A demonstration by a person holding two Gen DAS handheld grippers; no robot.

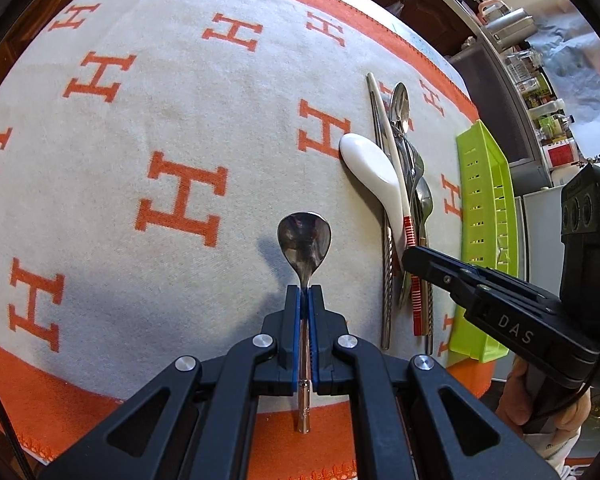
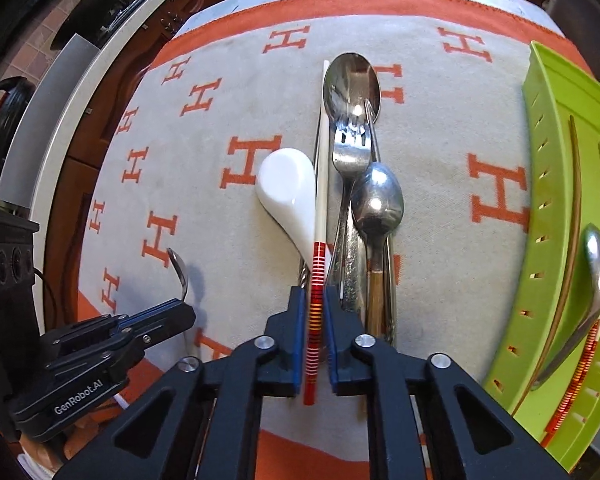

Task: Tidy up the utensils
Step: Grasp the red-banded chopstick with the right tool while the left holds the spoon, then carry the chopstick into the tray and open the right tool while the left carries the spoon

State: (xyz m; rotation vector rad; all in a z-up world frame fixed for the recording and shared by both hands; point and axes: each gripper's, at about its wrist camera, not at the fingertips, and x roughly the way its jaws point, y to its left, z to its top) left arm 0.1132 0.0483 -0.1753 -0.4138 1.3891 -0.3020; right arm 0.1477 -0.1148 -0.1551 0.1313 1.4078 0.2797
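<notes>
your left gripper [image 1: 305, 294] is clamped tight on the thin neck of a steel spoon [image 1: 304, 242], whose bowl points to twelve o'clock from the jaws, just above the cream and orange blanket [image 1: 140, 120], while its handle end sticks out behind the pads toward six. your right gripper [image 2: 315, 300] has its blue pads closed in against the red-banded end of a white chopstick [image 2: 320, 200], which runs straight up toward twelve o'clock. that chopstick lies in the heap of utensils in the middle of the blanket: the white ceramic spoon [image 2: 288, 196] touches it at nine o'clock, and a fork [image 2: 350, 148] and two metal spoons [image 2: 376, 200] sit just beside it at three o'clock. the green tray [image 2: 548, 208] stands at three o'clock of the heap, near the blanket's edge, and already holds a metal spoon [image 2: 592, 276] and a red-banded chopstick [image 2: 580, 376]. in the left view the right gripper reaches in at three o'clock over the heap's handle ends.
</notes>
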